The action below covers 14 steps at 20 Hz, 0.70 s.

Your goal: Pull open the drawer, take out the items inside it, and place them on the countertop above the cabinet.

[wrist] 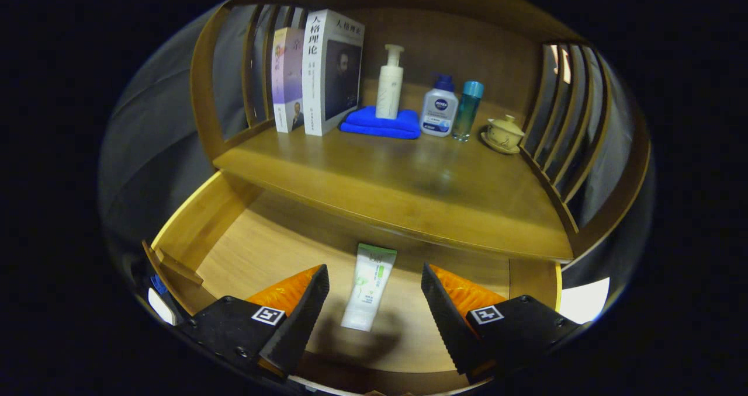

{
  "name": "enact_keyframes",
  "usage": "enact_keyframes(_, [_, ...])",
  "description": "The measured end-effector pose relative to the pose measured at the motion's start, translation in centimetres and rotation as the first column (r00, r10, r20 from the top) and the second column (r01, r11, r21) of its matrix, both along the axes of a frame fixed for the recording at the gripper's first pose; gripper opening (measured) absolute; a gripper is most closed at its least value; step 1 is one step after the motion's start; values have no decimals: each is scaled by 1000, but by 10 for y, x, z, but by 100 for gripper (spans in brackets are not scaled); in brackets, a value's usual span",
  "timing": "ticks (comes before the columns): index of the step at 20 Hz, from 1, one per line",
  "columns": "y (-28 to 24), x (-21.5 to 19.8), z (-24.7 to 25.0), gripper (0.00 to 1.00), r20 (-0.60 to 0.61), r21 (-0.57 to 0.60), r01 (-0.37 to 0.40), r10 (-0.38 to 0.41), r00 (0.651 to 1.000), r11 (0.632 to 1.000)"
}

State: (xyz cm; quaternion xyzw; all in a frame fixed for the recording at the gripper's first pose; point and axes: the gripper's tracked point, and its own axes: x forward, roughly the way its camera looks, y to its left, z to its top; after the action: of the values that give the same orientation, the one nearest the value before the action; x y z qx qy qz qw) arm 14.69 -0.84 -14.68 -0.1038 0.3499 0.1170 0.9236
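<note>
The wooden drawer (193, 232) is pulled out below the countertop (409, 191). A white and green tube (369, 285) lies flat on the drawer's floor, its flat end toward the cabinet. My gripper (374, 288) hovers over the drawer, open, with one finger on each side of the tube and clear of it. The tube's near end sits between the fingertips.
On the countertop stand two books (318, 72), a white pump bottle (390, 83) on a folded blue cloth (381, 123), a white bottle with a blue cap (439, 107), a teal bottle (467, 111) and a lidded tea cup (504, 134). Slatted wooden side rails (561, 121) flank the shelf.
</note>
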Motion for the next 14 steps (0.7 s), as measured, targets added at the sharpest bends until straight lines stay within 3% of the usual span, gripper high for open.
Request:
enact_keyframes(7, [3,22,-29,98,-168,28,45,-39,985,999])
enact_keyframes(11, [-9,26,-45,98,-246,-73,16,-33,969,997])
enact_keyframes(14, [2,20,-61,98,-357,0,16,-15,934,1000])
